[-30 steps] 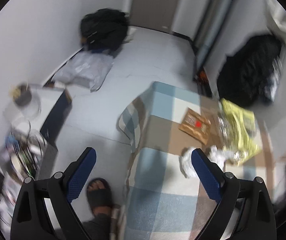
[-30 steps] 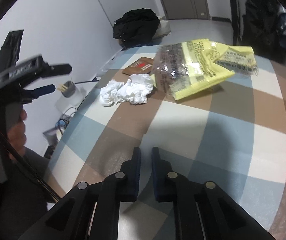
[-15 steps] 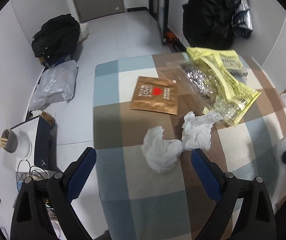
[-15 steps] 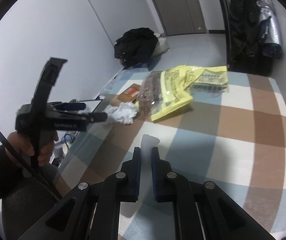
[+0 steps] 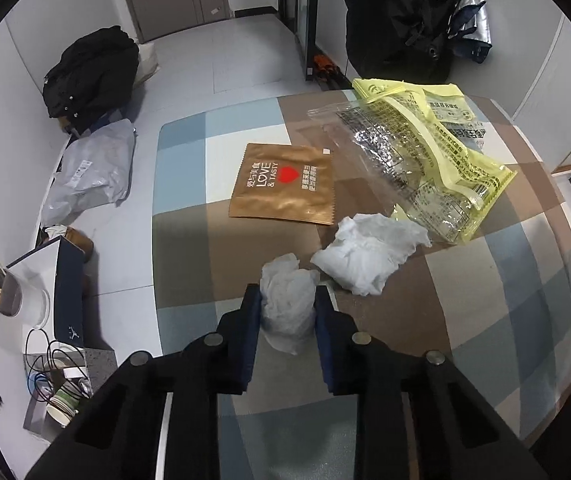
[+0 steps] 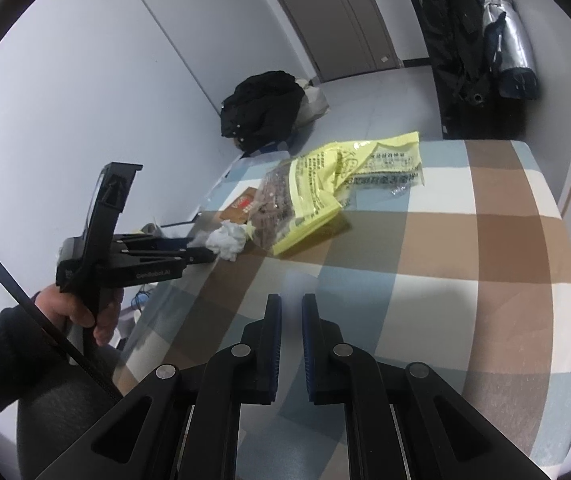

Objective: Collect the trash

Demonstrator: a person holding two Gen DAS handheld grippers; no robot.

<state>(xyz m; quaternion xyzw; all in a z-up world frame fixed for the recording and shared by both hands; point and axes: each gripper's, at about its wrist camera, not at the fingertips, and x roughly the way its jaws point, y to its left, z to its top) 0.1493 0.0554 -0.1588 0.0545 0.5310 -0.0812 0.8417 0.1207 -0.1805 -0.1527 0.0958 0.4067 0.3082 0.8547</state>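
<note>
On the checked tablecloth [image 5: 485, 320] lie two crumpled white tissues, a brown snack packet [image 5: 283, 188] and a clear and yellow plastic bag [image 5: 425, 152]. My left gripper [image 5: 288, 300] is shut on the nearer tissue [image 5: 287, 304], which rests on the cloth. The second tissue [image 5: 365, 254] lies just to its right. In the right wrist view the left gripper [image 6: 201, 254] reaches the tissues [image 6: 229, 240] beside the bag [image 6: 325, 196]. My right gripper [image 6: 290, 312] is shut and empty, above the near part of the cloth.
A black coat [image 5: 89, 76] and a grey mailer bag [image 5: 93, 172] lie on the floor to the left. A dark box, cups and cables [image 5: 53, 320] stand by the table's left edge. Dark coats [image 5: 405, 16] hang at the back right.
My left gripper swung over the table, came down on the nearer tissue and closed on it. My right gripper stayed shut and pulled back a little.
</note>
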